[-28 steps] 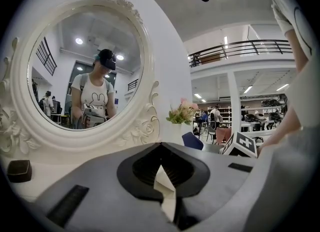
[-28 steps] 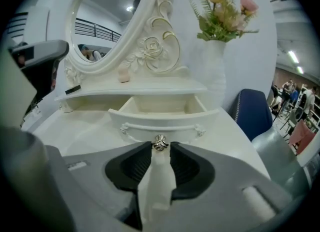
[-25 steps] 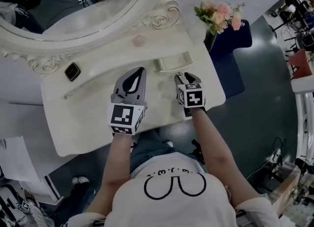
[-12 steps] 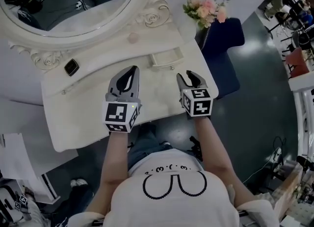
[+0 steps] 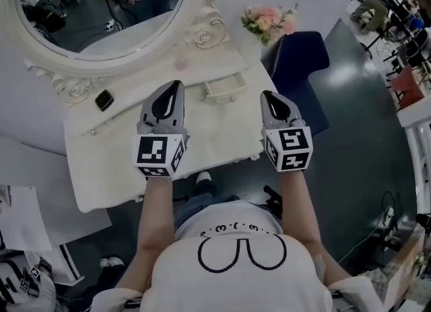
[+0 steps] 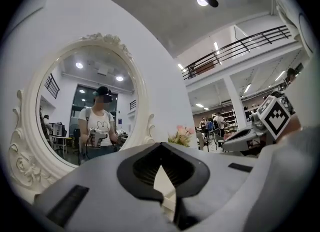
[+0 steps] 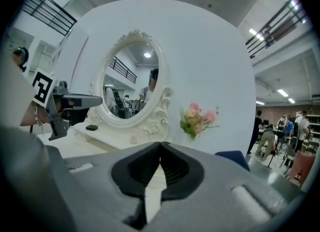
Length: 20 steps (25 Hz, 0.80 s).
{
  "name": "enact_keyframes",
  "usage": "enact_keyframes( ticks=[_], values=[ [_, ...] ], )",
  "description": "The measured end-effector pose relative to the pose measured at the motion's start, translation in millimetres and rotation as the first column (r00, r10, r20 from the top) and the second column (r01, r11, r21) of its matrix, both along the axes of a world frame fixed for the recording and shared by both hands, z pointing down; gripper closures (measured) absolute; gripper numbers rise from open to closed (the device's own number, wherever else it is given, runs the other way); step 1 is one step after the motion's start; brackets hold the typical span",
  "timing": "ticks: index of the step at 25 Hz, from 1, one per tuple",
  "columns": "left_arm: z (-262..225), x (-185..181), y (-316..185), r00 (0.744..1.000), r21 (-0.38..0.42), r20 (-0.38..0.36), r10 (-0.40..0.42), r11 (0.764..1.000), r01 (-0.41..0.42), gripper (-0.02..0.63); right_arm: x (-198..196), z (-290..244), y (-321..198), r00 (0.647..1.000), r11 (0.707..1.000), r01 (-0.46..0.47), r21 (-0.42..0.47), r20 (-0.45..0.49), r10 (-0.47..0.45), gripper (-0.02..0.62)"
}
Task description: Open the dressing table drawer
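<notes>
The white dressing table (image 5: 114, 162) carries a small drawer (image 5: 223, 89) at the back of its top, below the oval mirror (image 5: 101, 7); the drawer stands pulled out. My left gripper (image 5: 174, 85) hovers above the tabletop just left of the drawer, shut and empty. Held off the table's right side, my right gripper (image 5: 267, 94) is also shut with nothing in it. In the left gripper view its jaws (image 6: 161, 146) meet in front of the mirror (image 6: 85, 116). The right gripper (image 7: 161, 146) looks level past the mirror (image 7: 131, 78) and the left gripper (image 7: 100, 98).
Pink flowers (image 5: 268, 21) stand at the table's back right corner. A small black object (image 5: 103, 100) lies at the back left. A dark blue chair (image 5: 300, 68) sits right of the table. Papers (image 5: 27, 216) lie on the floor at the left.
Both grippers have risen off the tabletop. The right gripper drew back from beside the drawer toward the table's right edge and its jaws went from open to shut. The drawer stayed pulled out.
</notes>
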<state>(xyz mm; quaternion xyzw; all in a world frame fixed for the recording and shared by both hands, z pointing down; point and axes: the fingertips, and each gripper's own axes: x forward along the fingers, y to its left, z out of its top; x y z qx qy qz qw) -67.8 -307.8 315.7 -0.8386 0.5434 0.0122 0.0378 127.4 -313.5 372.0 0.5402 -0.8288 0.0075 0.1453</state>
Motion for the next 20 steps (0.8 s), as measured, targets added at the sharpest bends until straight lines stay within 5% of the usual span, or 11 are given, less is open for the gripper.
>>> enact_keyframes(
  ticks=[9,20],
  values=[
    [-55.9,5.5,4.6,0.999,0.126,0.031,-0.008,0.992,0.004,0.607,12.3,-93.7,13.5,0.999,0.979,0.006,0.203,0.031,-0.013,0.595],
    [-76.9,8.6,7.4,0.999,0.17,0.029,-0.02,0.985,0.014,0.607,13.5,-120.3,23.5,0.999,0.965,0.013,0.263,0.03,-0.022,0.595]
  ],
)
